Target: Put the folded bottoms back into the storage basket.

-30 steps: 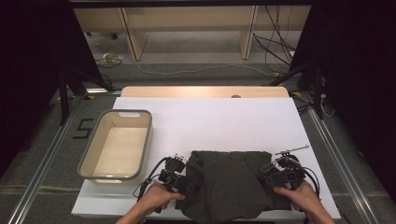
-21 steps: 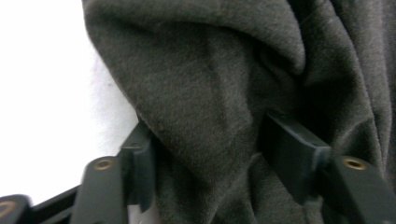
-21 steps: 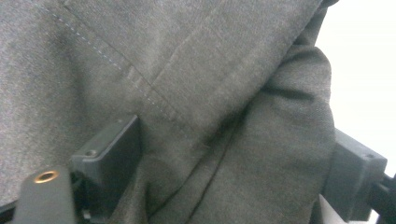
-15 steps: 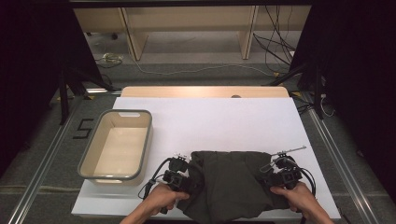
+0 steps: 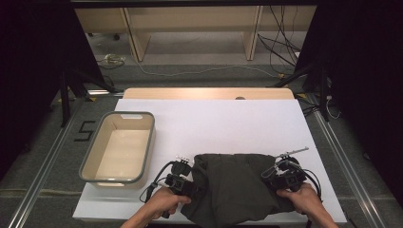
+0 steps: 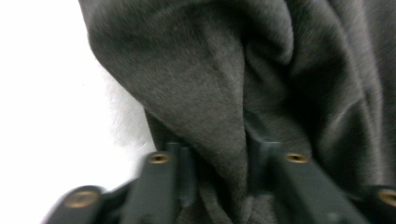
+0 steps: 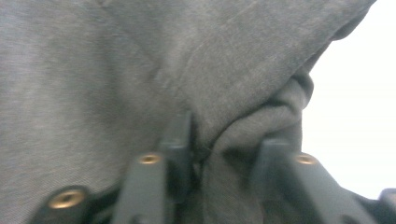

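The dark grey, soft cloth garment (image 5: 237,190) lies bunched on the white worktop (image 5: 214,123), between the two hand-held grippers and at the edge nearest the person. Its near hem runs under the forearms and is cut off by the bottom of the high view, so its full outline cannot be made out.

The left hand-held gripper (image 5: 186,186) sits at the garment's left edge. In the left gripper view a thick fold of the cloth (image 6: 210,116) runs down between the two black jaws, which have just been closing and now clench it; the jaw tips are buried in the fabric and blurred. The right hand-held gripper (image 5: 280,179) sits at the garment's right edge. In the right gripper view a rolled ridge of cloth (image 7: 252,126) is pinched between its jaws, which have likewise just been closing. What lies under the fabric cannot be seen.

Left of the left hand-held gripper, well apart, stands a beige rectangular plastic tub with a grey rim (image 5: 151,142), its near corner close to the trailing cable. Ahead of both hand-held grippers the white worktop is bare up to a pale wooden strip (image 5: 209,93) at its far edge. Right of the right hand-held gripper the worktop's edge is near.
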The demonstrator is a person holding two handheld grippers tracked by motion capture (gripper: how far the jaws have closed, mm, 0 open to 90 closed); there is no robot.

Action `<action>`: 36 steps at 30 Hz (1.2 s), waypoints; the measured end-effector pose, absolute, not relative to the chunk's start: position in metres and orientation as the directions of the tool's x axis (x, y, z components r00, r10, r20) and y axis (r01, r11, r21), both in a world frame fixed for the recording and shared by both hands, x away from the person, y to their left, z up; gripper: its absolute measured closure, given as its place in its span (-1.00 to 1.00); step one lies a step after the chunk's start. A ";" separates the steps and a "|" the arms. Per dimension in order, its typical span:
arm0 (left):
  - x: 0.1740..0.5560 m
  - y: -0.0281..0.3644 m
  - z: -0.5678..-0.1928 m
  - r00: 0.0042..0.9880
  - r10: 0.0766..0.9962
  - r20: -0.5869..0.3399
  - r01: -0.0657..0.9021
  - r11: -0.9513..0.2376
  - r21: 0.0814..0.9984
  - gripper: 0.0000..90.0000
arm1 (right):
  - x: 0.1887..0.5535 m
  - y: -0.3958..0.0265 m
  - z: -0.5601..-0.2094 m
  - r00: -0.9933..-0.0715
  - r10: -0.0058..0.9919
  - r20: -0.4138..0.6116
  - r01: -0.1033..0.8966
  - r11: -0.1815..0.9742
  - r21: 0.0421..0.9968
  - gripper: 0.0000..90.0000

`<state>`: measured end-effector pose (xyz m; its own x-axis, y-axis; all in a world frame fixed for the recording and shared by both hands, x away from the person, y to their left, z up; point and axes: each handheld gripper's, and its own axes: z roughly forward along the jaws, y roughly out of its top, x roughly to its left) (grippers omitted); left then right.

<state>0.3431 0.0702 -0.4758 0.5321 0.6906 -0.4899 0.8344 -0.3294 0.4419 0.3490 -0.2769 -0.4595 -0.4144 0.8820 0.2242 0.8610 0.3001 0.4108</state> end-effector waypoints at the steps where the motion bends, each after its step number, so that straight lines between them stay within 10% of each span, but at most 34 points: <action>1: 0.343 0.070 -0.475 0.544 0.693 -0.474 0.826 -0.341 0.450 0.29 | 0.350 -0.277 -0.460 -0.408 0.887 0.217 0.863 0.297 0.410 0.08; 10: 0.351 0.077 -0.470 0.519 0.742 -0.424 0.823 -0.299 0.484 -0.30 | 0.356 -0.276 -0.463 -0.368 0.912 0.181 0.878 0.277 0.390 -0.50; 17: 0.355 0.068 -0.479 0.500 0.726 -0.472 0.845 -0.290 0.449 -0.42 | 0.358 -0.273 -0.464 -0.379 0.878 0.292 0.885 0.252 0.391 0.10; 25: 0.352 0.067 -0.476 0.495 0.687 -0.533 0.850 -0.257 0.459 0.62 | 0.357 -0.271 -0.463 -0.372 0.849 0.375 0.891 0.214 0.400 0.69; 36: 0.350 0.088 -0.442 0.512 0.624 -0.590 0.831 -0.187 0.524 0.77 | 0.340 -0.262 -0.429 -0.428 0.802 0.416 0.833 0.171 0.526 0.72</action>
